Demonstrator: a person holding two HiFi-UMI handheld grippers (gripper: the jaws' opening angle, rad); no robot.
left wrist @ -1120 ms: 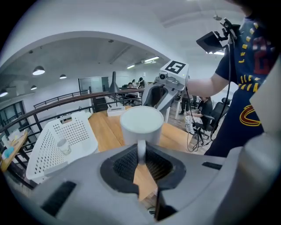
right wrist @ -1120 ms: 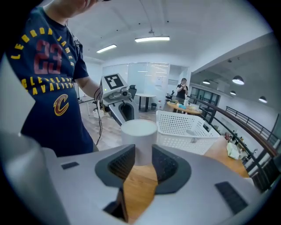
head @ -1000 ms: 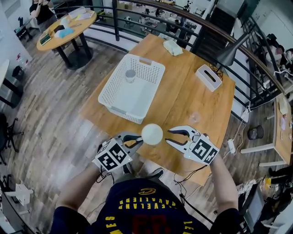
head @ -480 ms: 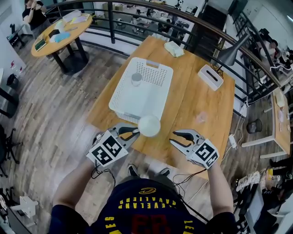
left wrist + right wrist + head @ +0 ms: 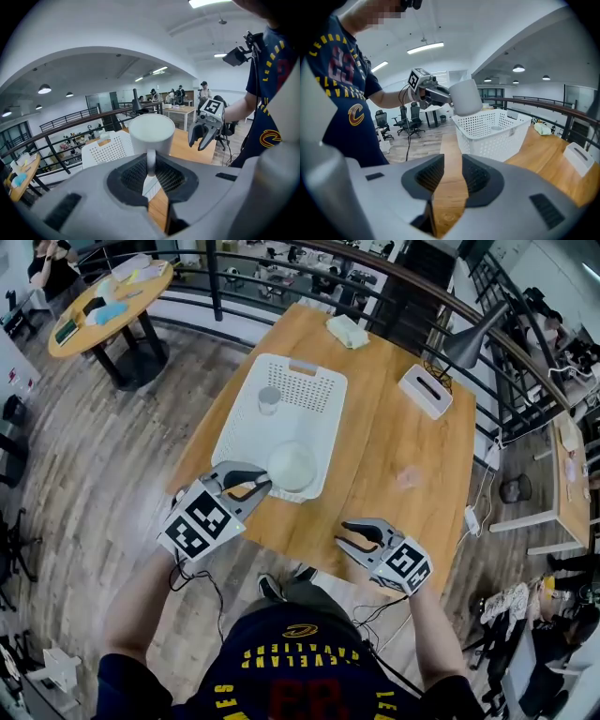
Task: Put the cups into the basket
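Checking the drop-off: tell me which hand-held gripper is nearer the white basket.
Left. The left hand-held gripper holds a white cup by its handle over the near end of the basket; the right hand-held gripper, open, hangs over the near edge of the table, apart from it.

A rectangular wooden table (image 5: 403, 446) stands on a grey-brown plank floor (image 5: 112, 456). Beyond its far edge curves a black railing (image 5: 215, 287). Off its far left corner stands a round table (image 5: 103, 298). At its far right edge rises a black desk lamp (image 5: 466, 341), with a white tissue box (image 5: 425, 390) near it. Long ceiling lights (image 5: 424, 47) glow overhead.
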